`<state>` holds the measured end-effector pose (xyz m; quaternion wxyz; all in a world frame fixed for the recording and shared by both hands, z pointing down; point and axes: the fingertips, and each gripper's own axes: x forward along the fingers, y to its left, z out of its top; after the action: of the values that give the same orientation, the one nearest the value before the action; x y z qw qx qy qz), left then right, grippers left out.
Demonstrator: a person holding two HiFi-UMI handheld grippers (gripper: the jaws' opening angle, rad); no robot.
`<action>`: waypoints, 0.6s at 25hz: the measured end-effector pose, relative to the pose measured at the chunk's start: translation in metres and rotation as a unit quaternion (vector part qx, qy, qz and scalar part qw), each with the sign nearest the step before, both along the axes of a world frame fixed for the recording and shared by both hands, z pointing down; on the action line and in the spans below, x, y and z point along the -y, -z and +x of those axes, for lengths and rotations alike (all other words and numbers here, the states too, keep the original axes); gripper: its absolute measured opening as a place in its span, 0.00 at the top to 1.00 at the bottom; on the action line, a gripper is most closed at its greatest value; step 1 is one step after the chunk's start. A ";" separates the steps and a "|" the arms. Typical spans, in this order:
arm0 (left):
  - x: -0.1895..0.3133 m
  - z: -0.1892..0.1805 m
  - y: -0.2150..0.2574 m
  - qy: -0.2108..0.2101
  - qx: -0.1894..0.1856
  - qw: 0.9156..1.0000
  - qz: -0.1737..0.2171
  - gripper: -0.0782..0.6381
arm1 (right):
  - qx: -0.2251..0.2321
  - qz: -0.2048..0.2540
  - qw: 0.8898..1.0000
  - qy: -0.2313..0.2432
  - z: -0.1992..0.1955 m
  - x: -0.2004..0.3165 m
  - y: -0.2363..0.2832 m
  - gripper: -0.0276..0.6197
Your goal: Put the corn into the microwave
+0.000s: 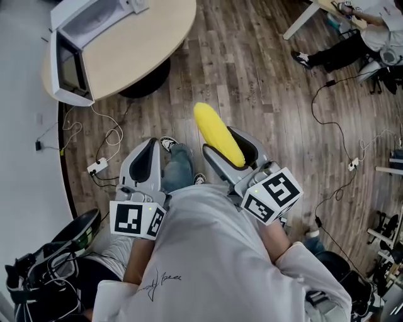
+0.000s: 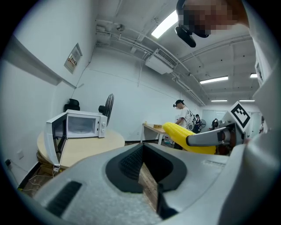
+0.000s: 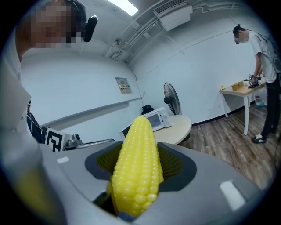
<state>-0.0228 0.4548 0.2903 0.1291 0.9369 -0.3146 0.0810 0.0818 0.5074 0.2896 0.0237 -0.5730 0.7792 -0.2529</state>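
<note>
Shirt [image 1: 214, 251]: grey, right under the head camera; small black scribble low down, too messy to read.
Marker cubes [image 1: 135, 219]: one on each pair of tongs; black and white squares only, no words.
Left gripper [image 1: 153, 148]: pressed almost together, just a thin slit with wood floor seen through; nothing inside.
Right gripper [image 1: 220, 141]: clamped on the corn, one pad on each side.
Corn [image 1: 217, 133]: yellow, held in the right tongs, lying along the jaws, tip poking out in front; up in the air over the floor.
Floor [image 1: 264, 82]: brown wood planks, with wires [image 1: 104, 135] lying near the wall.
Table [image 1: 145, 44]: round, pale top, well apart from the corn.
Microwave [image 1: 94, 19]: white, on the table near the edge; door [image 1: 68, 66] already swung open.
Fan [image 2: 107, 107]: black, behind the microwave.
Wall sign [image 2: 73, 58]: up high, print too small to read.
Far person [image 3: 259, 66]: standing at another table, well away.
Done so far: corn picked up, door open.
Left to do: carry the corn over to the table, slide inside the microwave, let go.
How far along: about the middle, as a guess.
Brand names: none readable, not even on the microwave.
</note>
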 end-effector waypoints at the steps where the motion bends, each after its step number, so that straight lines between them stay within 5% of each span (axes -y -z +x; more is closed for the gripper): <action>1: 0.010 0.001 0.000 0.001 -0.001 1.000 -0.001 0.91 | -0.001 -0.001 1.000 0.001 0.001 0.011 0.000 0.55; 15: 0.162 -0.018 0.008 0.032 -0.013 0.999 -0.003 0.91 | 0.011 -0.018 0.999 0.037 -0.015 0.174 0.004 0.55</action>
<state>-0.0405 0.2932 0.2826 0.1386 0.9268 -0.3429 0.0654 0.0669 0.3332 0.2851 0.0121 -0.5410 0.7951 -0.2737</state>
